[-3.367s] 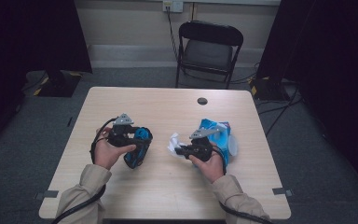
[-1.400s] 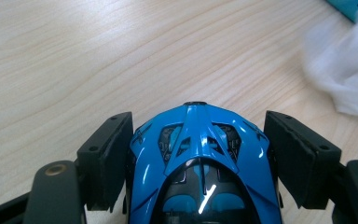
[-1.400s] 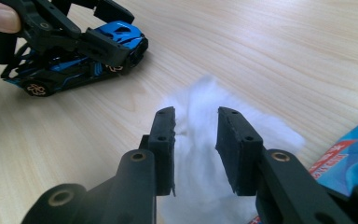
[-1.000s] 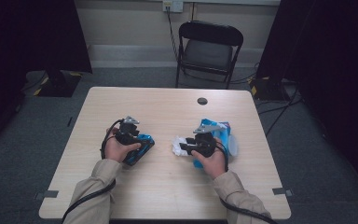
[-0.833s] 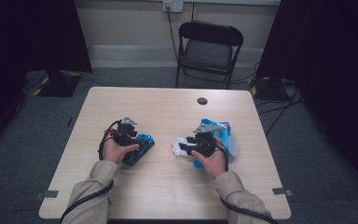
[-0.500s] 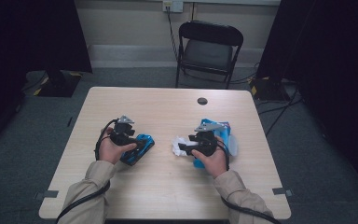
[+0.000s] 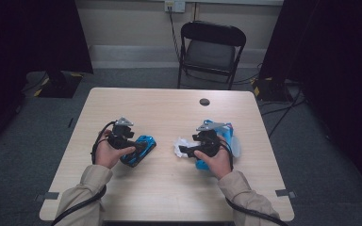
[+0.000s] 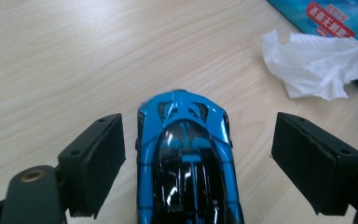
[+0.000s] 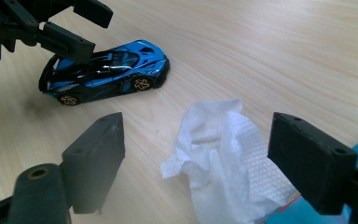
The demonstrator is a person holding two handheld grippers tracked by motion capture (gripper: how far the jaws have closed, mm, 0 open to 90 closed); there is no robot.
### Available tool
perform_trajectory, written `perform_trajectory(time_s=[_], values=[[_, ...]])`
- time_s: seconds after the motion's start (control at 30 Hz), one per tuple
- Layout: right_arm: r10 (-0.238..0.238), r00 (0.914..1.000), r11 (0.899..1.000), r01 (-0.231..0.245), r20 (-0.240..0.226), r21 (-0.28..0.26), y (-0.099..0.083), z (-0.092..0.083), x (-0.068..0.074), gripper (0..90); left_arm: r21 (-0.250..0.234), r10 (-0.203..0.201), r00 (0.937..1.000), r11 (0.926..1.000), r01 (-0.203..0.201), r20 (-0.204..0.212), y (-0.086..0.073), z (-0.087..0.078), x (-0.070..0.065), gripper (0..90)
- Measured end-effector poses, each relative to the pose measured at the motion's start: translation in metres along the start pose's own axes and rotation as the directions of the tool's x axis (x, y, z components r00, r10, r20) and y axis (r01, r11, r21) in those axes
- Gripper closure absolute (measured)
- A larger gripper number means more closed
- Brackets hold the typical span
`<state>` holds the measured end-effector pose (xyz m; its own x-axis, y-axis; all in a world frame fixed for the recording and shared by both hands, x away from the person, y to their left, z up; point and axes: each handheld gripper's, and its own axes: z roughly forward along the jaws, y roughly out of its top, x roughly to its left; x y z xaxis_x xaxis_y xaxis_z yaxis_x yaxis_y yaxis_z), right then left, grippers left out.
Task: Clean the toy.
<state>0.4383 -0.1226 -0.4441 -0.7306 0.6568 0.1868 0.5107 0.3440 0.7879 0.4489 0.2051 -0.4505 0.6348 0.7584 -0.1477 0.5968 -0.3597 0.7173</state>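
Toy car [image 8: 186, 158] sits on its wheels left of the table's [image 7: 169, 197] middle, well in from every edge, so you've got bare wood ahead and to the left. Your left gripper [image 8: 200, 163] straddles it; the jaws have just been opening and the pads aren't touching the car. Your right gripper [image 9: 196, 158] hangs over the white tissue [image 9: 223, 154] beside the blue tissue pack [image 7: 221, 134]; its jaws have just been opening too, wide and gripping nothing.
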Motion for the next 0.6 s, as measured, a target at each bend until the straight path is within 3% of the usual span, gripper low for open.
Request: perform_trajectory(time_s=[0.23, 0.6], values=[[-0.037, 0.9986, 0.999, 0.037, -0.038, -0.003, -0.001, -0.004, 0.01, 14.5, 0.001, 0.008, 0.9999, 1.0, -0.008, 0.014, -0.007, -0.015, -0.004, 15.8], [-0.053, 0.9959, 0.999, 0.053, -0.073, -0.003, -0.01, -0.02, 0.015, 14.6, -0.009, 0.031, 0.9981, 0.9995, -0.03, 0.054, -0.021, -0.036, -0.011, 15.9]])
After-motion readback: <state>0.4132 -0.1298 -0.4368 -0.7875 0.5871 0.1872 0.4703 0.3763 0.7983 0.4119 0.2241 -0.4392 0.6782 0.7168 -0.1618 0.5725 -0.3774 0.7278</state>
